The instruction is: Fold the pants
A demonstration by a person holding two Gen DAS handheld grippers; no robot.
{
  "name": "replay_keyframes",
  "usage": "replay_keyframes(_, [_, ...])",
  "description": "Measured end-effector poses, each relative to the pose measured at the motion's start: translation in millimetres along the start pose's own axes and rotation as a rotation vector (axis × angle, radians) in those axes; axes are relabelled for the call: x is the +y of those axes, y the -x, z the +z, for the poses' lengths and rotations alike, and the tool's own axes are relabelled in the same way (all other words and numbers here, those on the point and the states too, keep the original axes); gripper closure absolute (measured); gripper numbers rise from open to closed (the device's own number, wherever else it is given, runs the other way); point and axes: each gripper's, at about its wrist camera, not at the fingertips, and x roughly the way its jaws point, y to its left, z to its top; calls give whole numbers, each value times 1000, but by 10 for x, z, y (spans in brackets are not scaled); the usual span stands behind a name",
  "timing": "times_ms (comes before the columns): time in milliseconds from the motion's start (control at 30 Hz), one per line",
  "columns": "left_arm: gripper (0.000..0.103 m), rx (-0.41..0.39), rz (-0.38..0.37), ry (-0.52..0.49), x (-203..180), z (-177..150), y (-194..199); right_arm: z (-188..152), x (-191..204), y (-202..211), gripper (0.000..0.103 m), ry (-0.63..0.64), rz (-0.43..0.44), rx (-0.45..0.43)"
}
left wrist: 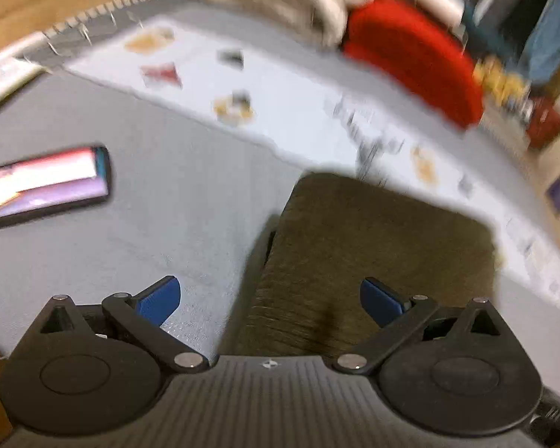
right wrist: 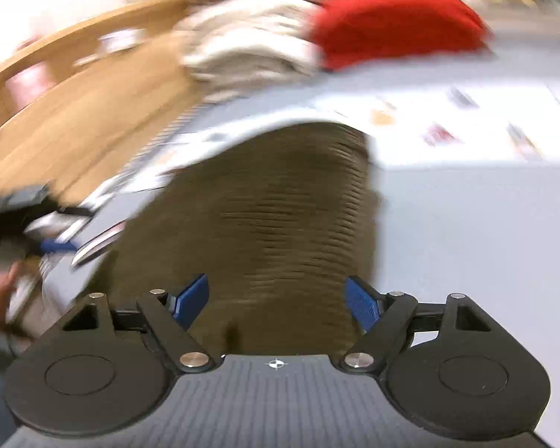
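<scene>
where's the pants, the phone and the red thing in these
pants point(left wrist: 373, 246): left wrist view, middle of the folded brown fabric
phone point(left wrist: 44, 186): left wrist view, its lit screen
red thing point(left wrist: 414, 59): left wrist view, middle of its red surface, too blurred to identify

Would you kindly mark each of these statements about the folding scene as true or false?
1. The left gripper is clamped on the pants. False: its jaws stand wide apart, pressing nothing.
2. The brown pants lie in a folded stack. True.
3. A phone lies on the grey cover left of the pants in the left wrist view. True.
4. The cushion behind the pants is green. False: it is red.
5. The right gripper holds a beige towel. False: its jaws are open and empty; the beige cloth lies far off beside the cushion.
</scene>
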Motion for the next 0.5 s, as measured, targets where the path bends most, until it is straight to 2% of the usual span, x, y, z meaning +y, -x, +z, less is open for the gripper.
replay_keyframes(33, [0,49,11,-21,-17,-14,-205,-7,-145,-155,20,-83,19,66])
replay_keyframes(100, [0,56,-56,18,31,-85,-396,-90,-335,-371,19,-207,128,146])
replay_keyframes(167, [0,95,-112,94,164,-56,-449,-101,-375,-389,16,-221,169,116])
replay_keyframes(233, [0,108,-136,92,185,-37,-481,-95,-410,-406,15,-234,189,117])
replay_keyframes(367, [0,107,-134,62,154,7,-533,34,-476,-486,7,-241,237,146])
replay_keyframes(500, [0,98,-109,32,63,51,-507,103,-424,-499,3,-212,246,153])
